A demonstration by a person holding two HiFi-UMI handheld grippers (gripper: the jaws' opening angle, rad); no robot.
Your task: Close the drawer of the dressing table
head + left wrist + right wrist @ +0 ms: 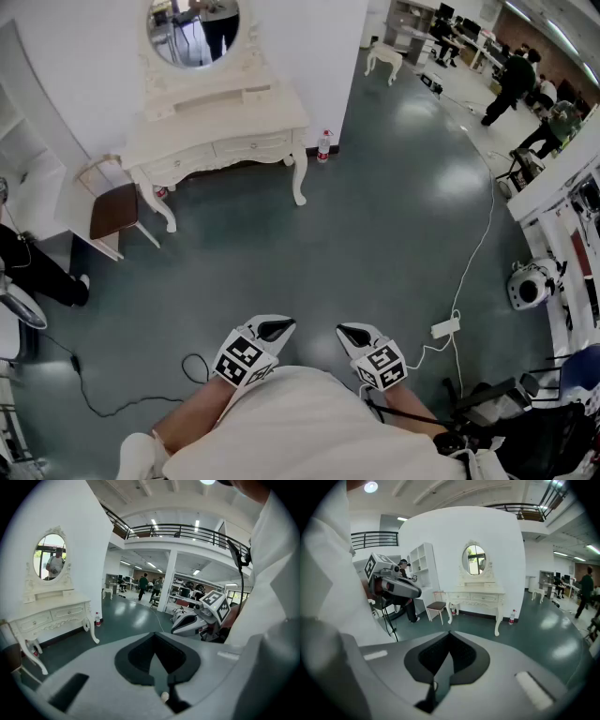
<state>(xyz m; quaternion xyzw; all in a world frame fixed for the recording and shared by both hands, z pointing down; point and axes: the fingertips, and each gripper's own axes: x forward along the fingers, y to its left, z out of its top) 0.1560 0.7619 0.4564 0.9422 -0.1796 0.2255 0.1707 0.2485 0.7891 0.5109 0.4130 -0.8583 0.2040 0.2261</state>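
The cream dressing table (pixel 220 127) with its oval mirror (pixel 194 28) stands against the far wall, well away from me across the floor. Its front drawers (pixel 251 145) look flush; at this distance I cannot tell whether any drawer stands out. Both grippers hang close to my body, pointing towards the table. My left gripper (pixel 286 325) is shut with nothing in it, and my right gripper (pixel 343 330) is shut and empty too. The left gripper view has the table (pixel 47 616) at its left, with shut jaws (pixel 153 634). In the right gripper view the table (pixel 476 597) is straight ahead beyond shut jaws (pixel 450 633).
A chair with a brown seat (pixel 114 211) stands left of the table, beside a white shelf (pixel 28 169). A bottle (pixel 324 147) sits by the table's right leg. A cable (pixel 473 262) and power strip (pixel 444 328) lie at right. People (pixel 511 84) stand far back right.
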